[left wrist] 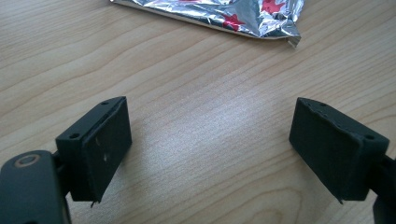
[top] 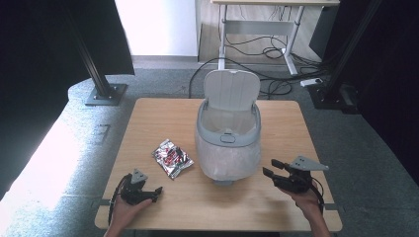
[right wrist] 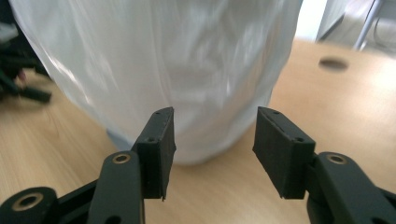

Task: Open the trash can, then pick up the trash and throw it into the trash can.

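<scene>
table (top: 148, 111): we see bare wood along the near edge and in both far corners. bin (top: 228, 136), lid (top: 231, 90) raised, stands mid-table and blocks the straight line between our two hands. foil packet (top: 171, 157) lies left of it, a narrow gap between them. open wood lies between packet and left gripper (top: 153, 191).

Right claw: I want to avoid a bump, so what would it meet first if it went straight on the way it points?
Probably the bag lining the bin. The right claw is open, aimed at the bag's lower front; depth is unclear.
</scene>
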`<state>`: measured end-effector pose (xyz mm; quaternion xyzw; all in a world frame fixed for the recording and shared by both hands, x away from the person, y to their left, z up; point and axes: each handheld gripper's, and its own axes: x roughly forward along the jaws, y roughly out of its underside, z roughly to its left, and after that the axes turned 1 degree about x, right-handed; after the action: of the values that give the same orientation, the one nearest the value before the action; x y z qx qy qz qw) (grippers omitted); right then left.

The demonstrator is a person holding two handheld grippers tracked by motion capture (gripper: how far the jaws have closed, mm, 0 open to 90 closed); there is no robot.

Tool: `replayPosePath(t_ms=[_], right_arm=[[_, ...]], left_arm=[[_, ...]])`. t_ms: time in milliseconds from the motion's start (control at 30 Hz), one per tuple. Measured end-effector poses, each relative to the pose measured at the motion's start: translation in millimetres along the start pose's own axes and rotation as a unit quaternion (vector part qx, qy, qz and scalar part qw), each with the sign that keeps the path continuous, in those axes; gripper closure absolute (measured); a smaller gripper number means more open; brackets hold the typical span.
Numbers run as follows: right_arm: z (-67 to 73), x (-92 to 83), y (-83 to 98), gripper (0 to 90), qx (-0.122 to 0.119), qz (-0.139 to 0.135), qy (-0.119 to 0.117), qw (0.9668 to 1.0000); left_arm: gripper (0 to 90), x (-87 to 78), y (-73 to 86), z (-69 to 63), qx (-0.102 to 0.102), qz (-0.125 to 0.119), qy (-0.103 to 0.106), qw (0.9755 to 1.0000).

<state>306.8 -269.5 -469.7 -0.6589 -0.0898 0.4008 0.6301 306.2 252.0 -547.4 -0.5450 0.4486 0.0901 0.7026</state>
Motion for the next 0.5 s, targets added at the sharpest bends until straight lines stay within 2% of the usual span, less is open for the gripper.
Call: replayPosePath(t_ms=[33,67,100,133,233,500], right_arm=[[0.0,0.0,0.0,46.9,0.0,0.0,0.0,1.0],[-2.2,4.4,7.2,45.9,0.008,0.016,-0.008,0.9998],[-2.2,4.4,7.2,45.9,0.008,0.016,-0.008,0.9998],[-3.9,8.5,13.1,44.5,0.014,0.027,-0.007,0.9995],[-3.4,10.6,17.5,40.0,0.012,0.03,0.009,0.9995],[-5.2,11.6,20.9,38.3,0.014,0.035,0.018,0.9991]], left_arm=[[12.8,0.0,0.0,0.0,0.0,0.0,0.0,1.0],[12.8,0.0,0.0,0.0,0.001,0.0,0.001,1.0],[12.8,0.0,0.0,0.0,0.001,0.0,0.001,1.0],[12.8,0.0,0.0,-0.1,0.001,0.0,0.001,1.0],[12.8,0.0,0.0,-0.1,0.001,0.0,0.001,1.0],[12.8,-0.3,-0.1,-1.5,-0.003,0.002,-0.004,1.0]])
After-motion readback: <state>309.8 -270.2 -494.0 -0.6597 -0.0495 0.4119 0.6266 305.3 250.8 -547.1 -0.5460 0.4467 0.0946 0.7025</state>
